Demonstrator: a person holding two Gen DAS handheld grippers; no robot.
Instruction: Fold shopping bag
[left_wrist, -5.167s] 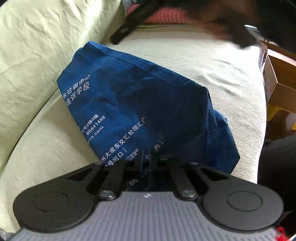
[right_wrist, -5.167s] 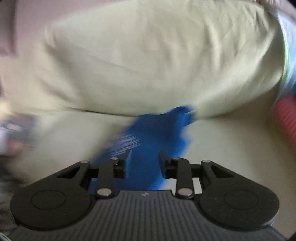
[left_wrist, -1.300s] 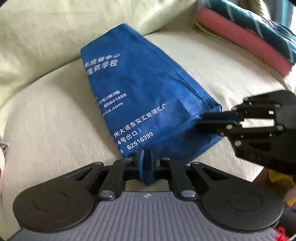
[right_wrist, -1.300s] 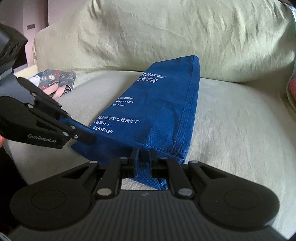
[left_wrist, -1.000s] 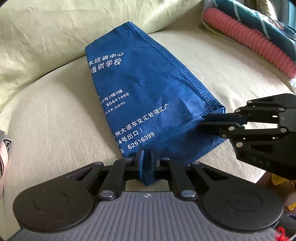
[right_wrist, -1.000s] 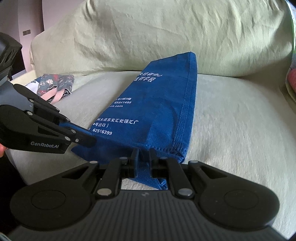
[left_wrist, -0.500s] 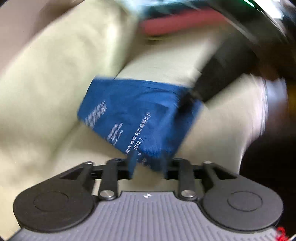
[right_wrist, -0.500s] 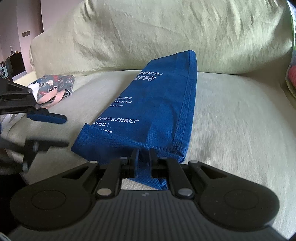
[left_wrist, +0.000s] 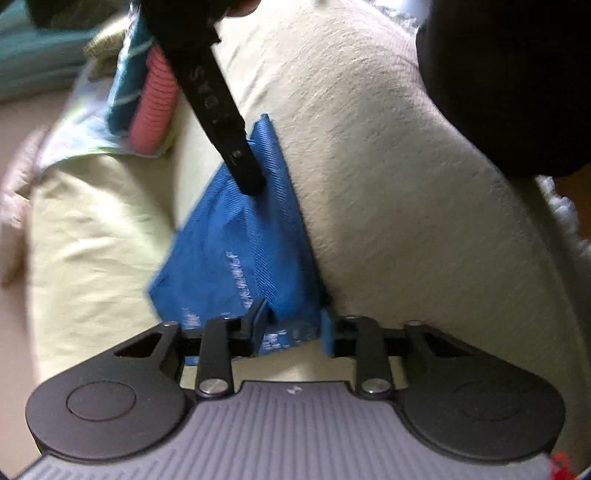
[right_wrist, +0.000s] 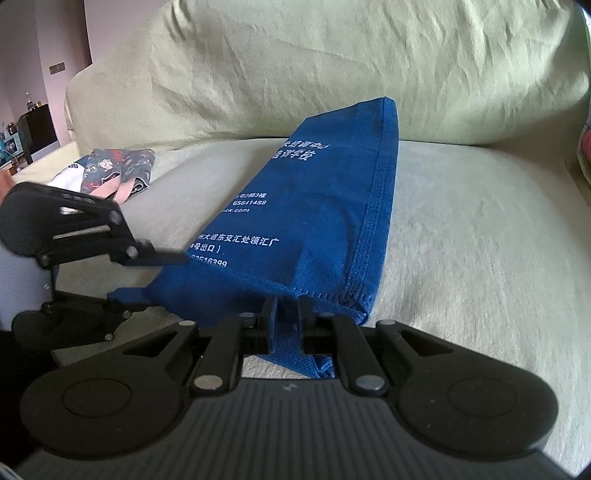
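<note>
Blue non-woven shopping bag (right_wrist: 325, 221) lies flat on pale green sofa seat cushion (right_wrist: 480, 240), far end against back cushion (right_wrist: 332, 66). Already folded into long narrow strip, likely set for next fold lengthwise.

Right tongs (right_wrist: 286, 321) nearly closed, pinching near corner of bag, probably anchoring it.

Left tongs (left_wrist: 291, 326) spread wide, gripping nothing; bag edge sits between fingers, contact unclear from blur. Looks like regrasp at left side.

Patterned cloth (right_wrist: 118, 166) well apart on sofa.
</note>
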